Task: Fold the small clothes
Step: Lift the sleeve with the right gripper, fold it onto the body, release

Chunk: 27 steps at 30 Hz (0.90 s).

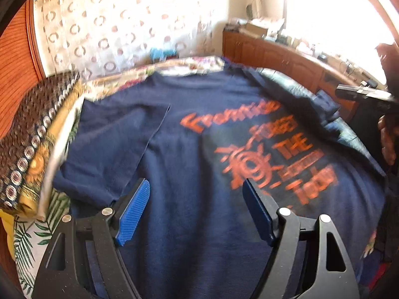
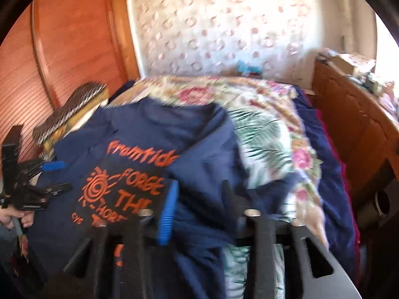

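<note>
A navy T-shirt (image 1: pixel 194 149) with orange print lies on a floral bedspread (image 1: pixel 189 66). Its right side is folded in over the body. My left gripper (image 1: pixel 197 199) is open and empty, hovering just above the shirt's lower middle. In the right wrist view the same shirt (image 2: pixel 139 159) lies left of centre, and my right gripper (image 2: pixel 199 199) has its jaws partly closed around a raised fold of navy cloth (image 2: pixel 207 189) at the shirt's right side. The left gripper also shows at the left edge of the right wrist view (image 2: pixel 53 177).
A stack of folded patterned fabrics (image 1: pixel 30 149) lies at the bed's left edge. A wooden wardrobe (image 2: pixel 62 57) stands left, a wooden dresser (image 2: pixel 354 124) with clutter stands right. The floral bedspread (image 2: pixel 269 129) spreads to the right of the shirt.
</note>
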### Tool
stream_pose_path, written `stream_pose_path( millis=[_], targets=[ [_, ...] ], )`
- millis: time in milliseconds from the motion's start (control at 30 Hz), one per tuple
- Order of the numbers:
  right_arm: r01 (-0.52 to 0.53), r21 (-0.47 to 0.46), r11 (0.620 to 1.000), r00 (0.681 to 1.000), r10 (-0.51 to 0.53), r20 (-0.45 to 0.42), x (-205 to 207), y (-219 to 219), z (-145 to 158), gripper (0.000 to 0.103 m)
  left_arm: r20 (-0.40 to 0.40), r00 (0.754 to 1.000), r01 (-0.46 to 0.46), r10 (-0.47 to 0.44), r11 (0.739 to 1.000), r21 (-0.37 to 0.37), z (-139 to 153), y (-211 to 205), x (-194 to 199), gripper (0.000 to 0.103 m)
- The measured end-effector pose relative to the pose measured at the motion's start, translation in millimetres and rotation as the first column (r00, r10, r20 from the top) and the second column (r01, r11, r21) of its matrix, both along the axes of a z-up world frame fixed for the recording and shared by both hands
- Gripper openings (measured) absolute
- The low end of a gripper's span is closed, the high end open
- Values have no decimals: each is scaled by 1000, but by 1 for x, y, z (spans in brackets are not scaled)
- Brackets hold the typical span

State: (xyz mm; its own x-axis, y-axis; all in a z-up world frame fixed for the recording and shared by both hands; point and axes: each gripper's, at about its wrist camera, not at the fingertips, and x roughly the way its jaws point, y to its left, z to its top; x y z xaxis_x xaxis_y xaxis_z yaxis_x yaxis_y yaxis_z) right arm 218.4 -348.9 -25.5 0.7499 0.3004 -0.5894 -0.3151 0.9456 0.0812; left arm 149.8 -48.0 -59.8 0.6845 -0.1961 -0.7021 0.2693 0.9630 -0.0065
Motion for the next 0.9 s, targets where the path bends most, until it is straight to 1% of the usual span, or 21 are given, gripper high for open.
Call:
stream_pose_path(
  millis=[67,133,200,300,367,467,533,633,667,700,767,833,900],
  targets=[
    [55,10,998,998,-55,-1,-1,-18,-2,48,33,999,23,-22,999,-23,15,-5,-8,78],
    [110,-24,994,992,-111,-56,8,-30,-15,48,60,998,36,-34,999,-32,26,-10,-15,78],
    [139,-42,989,983,-143,-114,16,-34,-35,48,77,996,50,-46,998,-47,35,-15,-19,78],
    [152,-37,988,974,-156,-161,27,-37,-53,48,84,995,69,-63,995,-74,42,-21,-25,78],
    [153,3,988,972,-150,-179,32,-37,-57,48,84,994,81,-74,994,-77,44,-25,-28,78],
    [150,69,986,969,-133,-207,41,-37,-62,48,85,993,91,-84,993,-75,45,-28,-32,78],
    [153,79,985,966,-133,-221,48,-45,-60,48,87,992,97,-90,992,-79,45,-29,-34,78],
    [156,80,985,963,-133,-234,55,-40,-60,46,91,992,95,-87,993,-77,45,-28,-38,78],
    [144,82,986,964,-121,-237,58,-49,-52,24,91,992,93,-86,993,-79,45,-27,-39,78],
    [123,76,989,965,-102,-240,57,-51,-48,13,92,992,91,-84,992,-82,45,-26,-39,78],
    [127,41,991,973,-116,-198,53,-55,-32,6,94,993,83,-75,993,-86,45,-20,-41,78],
    [154,41,987,979,-147,-139,50,-60,-10,6,96,994,66,-57,993,-94,45,-13,-42,78],
    [190,44,981,979,-186,-88,47,-70,12,5,95,995,52,-42,993,-106,46,-6,-42,78]
  ],
)
